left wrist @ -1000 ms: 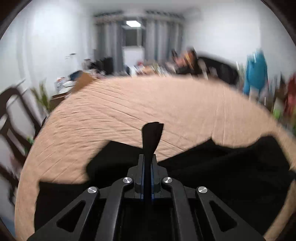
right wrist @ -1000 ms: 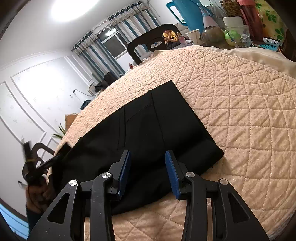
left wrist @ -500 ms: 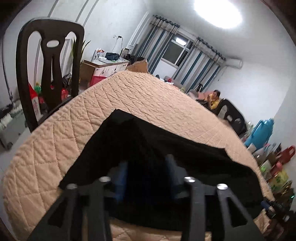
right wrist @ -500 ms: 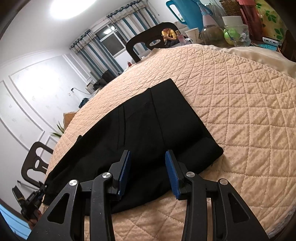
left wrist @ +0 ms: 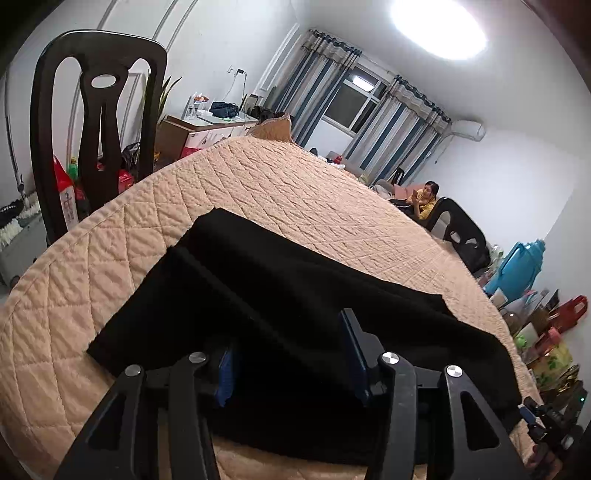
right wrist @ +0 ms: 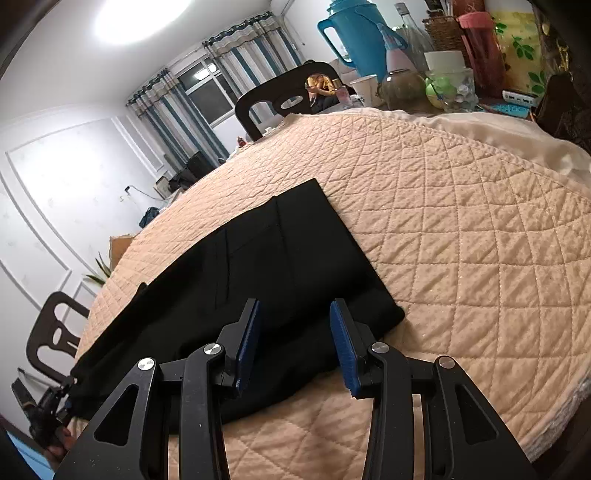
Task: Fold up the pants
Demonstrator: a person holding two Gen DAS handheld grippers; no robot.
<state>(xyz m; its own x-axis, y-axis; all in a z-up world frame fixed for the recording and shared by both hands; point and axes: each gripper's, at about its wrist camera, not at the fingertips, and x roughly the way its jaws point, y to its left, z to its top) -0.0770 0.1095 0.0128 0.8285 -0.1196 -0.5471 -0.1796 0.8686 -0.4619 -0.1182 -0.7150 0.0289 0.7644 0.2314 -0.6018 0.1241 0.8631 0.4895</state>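
Left gripper low over black pants on quilted cover; jaws apart, just narrowed slightly, fabric between them, unpinched.

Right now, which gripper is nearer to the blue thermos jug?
Right. The right gripper is at the pants' end toward the blue thermos jug; the left gripper is at the opposite end.

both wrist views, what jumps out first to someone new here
The black pants lie stretched across the peach quilted cover, with the open right gripper poised over their near edge. A teal jug stands among clutter at the table's far right.
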